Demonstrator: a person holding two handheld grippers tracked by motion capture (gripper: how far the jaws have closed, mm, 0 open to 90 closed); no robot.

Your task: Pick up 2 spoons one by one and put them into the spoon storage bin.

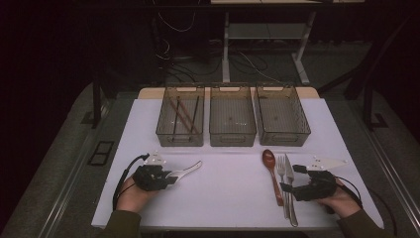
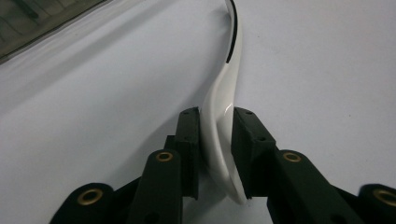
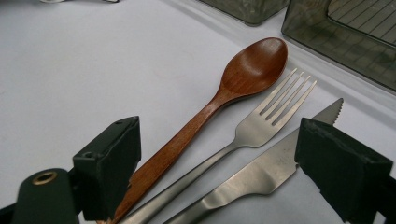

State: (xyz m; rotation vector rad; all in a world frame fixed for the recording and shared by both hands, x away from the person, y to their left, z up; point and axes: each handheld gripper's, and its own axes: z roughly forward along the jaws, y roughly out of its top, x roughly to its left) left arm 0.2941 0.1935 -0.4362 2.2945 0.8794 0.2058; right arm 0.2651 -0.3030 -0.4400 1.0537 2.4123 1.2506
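Gripping a white spoon (image 2: 223, 116) by its handle, the left gripper (image 2: 217, 140) has its two black jaws pressed against either side of the glossy handle, seen close up in the left gripper view. From above, the left gripper (image 1: 171, 179) sits near the front left of the white table (image 1: 223, 198), with the white spoon (image 1: 188, 170) sticking out to the right and slightly away from the person. The right gripper (image 1: 287, 178) rests at the front right, its jaws spread wide; in the right gripper view the right gripper (image 3: 219, 172) straddles the handles of a wooden spoon (image 3: 219, 100), a steel fork (image 3: 261, 126) and a steel knife (image 3: 261, 175) that lie side by side on the table, and whether the pads touch any of them cannot be told. Three smoky clear bins stand in a row at the far side: the left bin (image 1: 161, 130) holds dark and reddish chopsticks (image 1: 184, 116), beside the middle bin (image 1: 233, 136) and the right bin (image 1: 303, 130)
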